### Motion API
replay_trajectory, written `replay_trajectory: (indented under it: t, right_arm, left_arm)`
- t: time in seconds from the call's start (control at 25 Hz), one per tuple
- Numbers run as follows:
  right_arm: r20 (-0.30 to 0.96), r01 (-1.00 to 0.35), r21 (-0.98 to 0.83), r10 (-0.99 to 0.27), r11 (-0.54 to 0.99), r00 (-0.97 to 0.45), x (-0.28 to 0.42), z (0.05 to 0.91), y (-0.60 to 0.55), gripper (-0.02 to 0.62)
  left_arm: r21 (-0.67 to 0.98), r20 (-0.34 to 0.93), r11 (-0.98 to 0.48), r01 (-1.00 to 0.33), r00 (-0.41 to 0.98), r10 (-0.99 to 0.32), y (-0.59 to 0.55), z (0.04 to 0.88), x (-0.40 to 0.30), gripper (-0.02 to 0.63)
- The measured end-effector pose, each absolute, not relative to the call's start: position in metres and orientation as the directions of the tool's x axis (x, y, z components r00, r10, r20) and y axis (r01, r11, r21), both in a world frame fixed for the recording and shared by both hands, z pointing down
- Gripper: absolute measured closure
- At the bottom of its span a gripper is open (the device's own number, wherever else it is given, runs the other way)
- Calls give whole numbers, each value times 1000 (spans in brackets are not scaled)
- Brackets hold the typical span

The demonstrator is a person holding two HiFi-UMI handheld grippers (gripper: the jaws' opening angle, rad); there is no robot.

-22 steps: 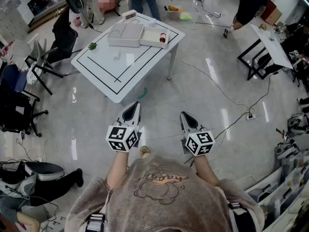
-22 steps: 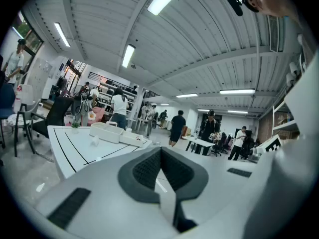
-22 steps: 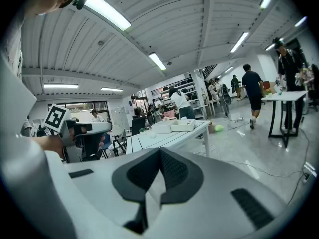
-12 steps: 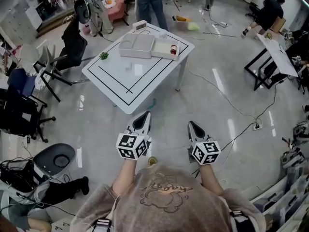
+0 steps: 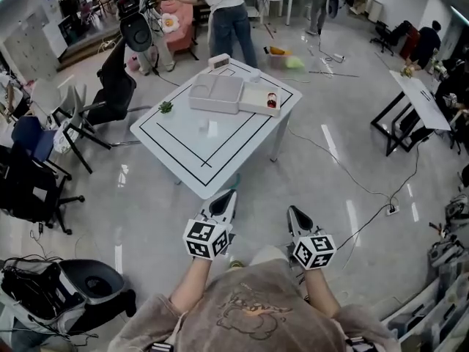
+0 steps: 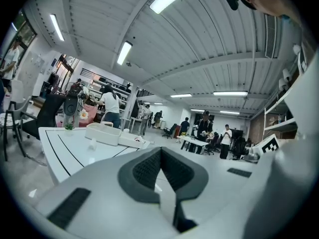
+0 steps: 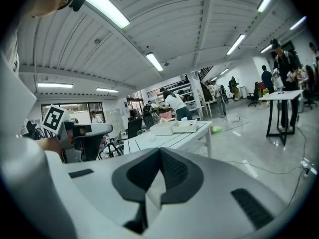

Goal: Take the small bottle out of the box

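A white box (image 5: 227, 94) lies open at the far side of the white table (image 5: 194, 152), which has black lines on it. The small bottle (image 5: 272, 102), with red on it, stands in the box's right half. Both grippers are held low over the floor, short of the table's near corner. My left gripper (image 5: 226, 195) is shut with nothing in it, and so is my right gripper (image 5: 294, 212). In the left gripper view the box (image 6: 107, 133) shows far beyond the closed left gripper (image 6: 160, 151). In the right gripper view the box (image 7: 174, 127) is far beyond the right gripper (image 7: 160, 151).
A small green plant (image 5: 165, 106) and a small white item (image 5: 219, 61) sit on the table. Black chairs (image 5: 117, 86) stand at its left. A person (image 5: 223, 13) stands behind it. A cable (image 5: 344, 167) runs over the floor at the right, near a black-legged table (image 5: 414, 101).
The table and box have slid down and to the right in the head view as I come closer. Both grippers stay shut, side by side.
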State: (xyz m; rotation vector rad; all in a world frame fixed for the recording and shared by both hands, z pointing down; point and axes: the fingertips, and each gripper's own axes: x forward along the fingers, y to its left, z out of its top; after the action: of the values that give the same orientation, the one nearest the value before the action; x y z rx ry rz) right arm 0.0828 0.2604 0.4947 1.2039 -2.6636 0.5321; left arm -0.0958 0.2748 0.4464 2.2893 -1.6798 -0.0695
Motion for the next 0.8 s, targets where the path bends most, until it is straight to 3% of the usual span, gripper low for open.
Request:
replay_trajectory:
  t: [0.8]
  right_arm:
    - [306,-744,-253,-678,619,-668,44,508,153,598]
  left_arm:
    - [291,130,-267,-919,314,-940,172,457,-125,600]
